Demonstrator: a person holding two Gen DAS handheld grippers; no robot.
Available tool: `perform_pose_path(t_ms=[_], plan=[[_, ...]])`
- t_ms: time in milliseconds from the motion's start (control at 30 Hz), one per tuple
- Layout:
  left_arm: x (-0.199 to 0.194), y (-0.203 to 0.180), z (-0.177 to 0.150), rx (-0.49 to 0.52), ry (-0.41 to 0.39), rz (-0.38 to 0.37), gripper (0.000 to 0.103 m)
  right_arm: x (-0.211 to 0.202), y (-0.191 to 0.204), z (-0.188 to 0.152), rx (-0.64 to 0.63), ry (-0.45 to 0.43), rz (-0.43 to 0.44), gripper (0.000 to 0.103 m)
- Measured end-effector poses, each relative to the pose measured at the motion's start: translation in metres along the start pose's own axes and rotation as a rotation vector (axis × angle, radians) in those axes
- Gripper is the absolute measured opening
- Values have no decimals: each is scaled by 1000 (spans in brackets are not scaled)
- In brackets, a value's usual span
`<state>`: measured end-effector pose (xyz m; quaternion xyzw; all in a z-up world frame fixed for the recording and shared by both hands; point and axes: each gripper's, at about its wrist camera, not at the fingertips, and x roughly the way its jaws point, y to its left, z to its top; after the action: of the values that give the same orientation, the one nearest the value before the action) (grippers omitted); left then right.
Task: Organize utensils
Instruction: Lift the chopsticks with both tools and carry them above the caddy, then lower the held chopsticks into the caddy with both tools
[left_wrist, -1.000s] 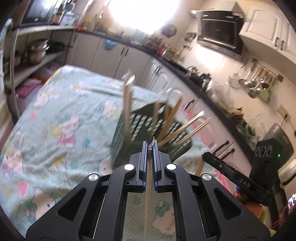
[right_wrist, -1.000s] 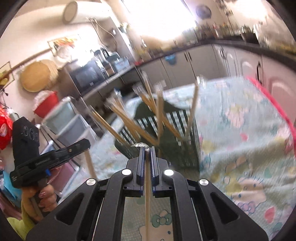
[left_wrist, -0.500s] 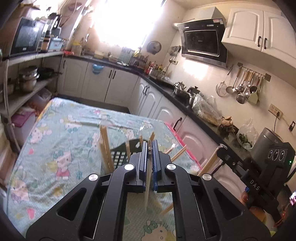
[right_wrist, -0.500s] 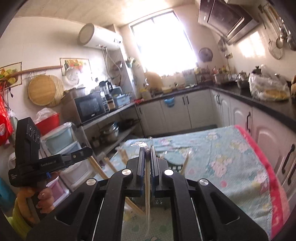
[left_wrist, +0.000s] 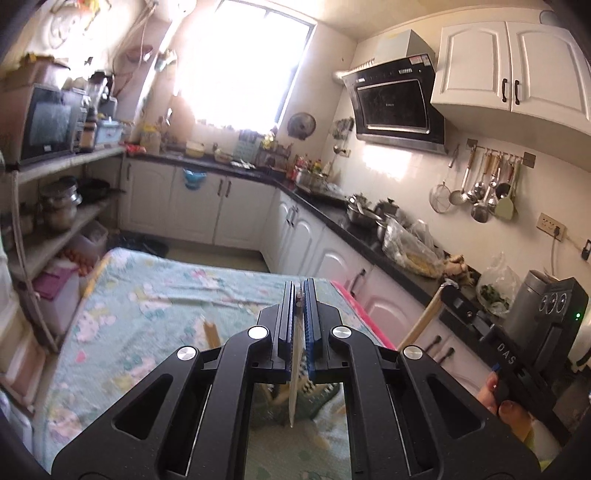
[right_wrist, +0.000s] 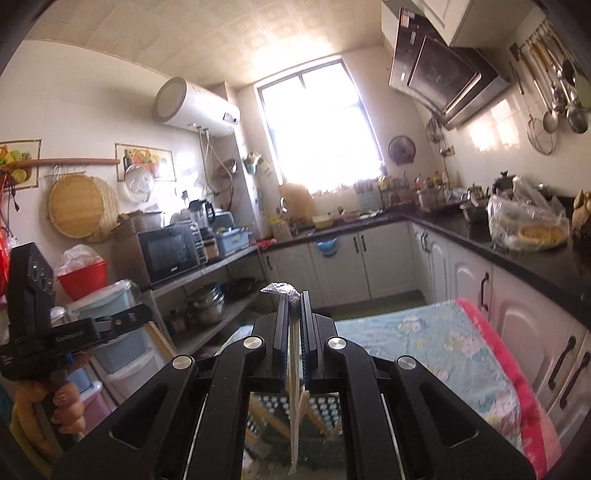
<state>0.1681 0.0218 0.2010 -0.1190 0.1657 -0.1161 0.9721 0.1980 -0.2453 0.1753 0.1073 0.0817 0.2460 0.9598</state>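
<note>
My left gripper (left_wrist: 299, 291) is shut on a wrapped pair of chopsticks (left_wrist: 294, 384) that hangs down between its fingers. My right gripper (right_wrist: 294, 299) is shut on another wrapped pair of chopsticks (right_wrist: 294, 398), its crinkled wrapper end poking above the fingertips. Both are lifted high above the table. The dark green slotted utensil basket (right_wrist: 317, 410) with more chopsticks shows only in glimpses below each gripper, and below the left gripper (left_wrist: 314, 391) too. The right gripper (left_wrist: 458, 299) shows at the right of the left wrist view; the left gripper (right_wrist: 140, 314) shows at the left of the right wrist view.
The table carries a light green cartoon-print cloth (left_wrist: 155, 302) with a pink edge (right_wrist: 509, 369). White cabinets with a black counter (left_wrist: 332, 221) run along the right. Open shelves with a microwave (right_wrist: 166, 254) and pots stand at the left.
Both grippers have risen and tilted up, each keeping its chopsticks. The basket, close in front a second ago, has dropped almost out of view beneath them.
</note>
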Motion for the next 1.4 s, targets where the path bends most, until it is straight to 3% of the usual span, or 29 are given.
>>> perform_pose_path(t_ms=[333,667,1033,1400], plan=[[6,19,13,-16,-47,81,2,18,-1,19,-65,-81,-68,6],[31,32,6,-34,-55,134,2,42,4,4,-140,-122,-118,6],[56,36,-23,-21,3,139,2,74,10,-36,-208,-70,-138,6],[72,36,-53,10,61,159,3,85,7,-69,-176,20,-144,6]])
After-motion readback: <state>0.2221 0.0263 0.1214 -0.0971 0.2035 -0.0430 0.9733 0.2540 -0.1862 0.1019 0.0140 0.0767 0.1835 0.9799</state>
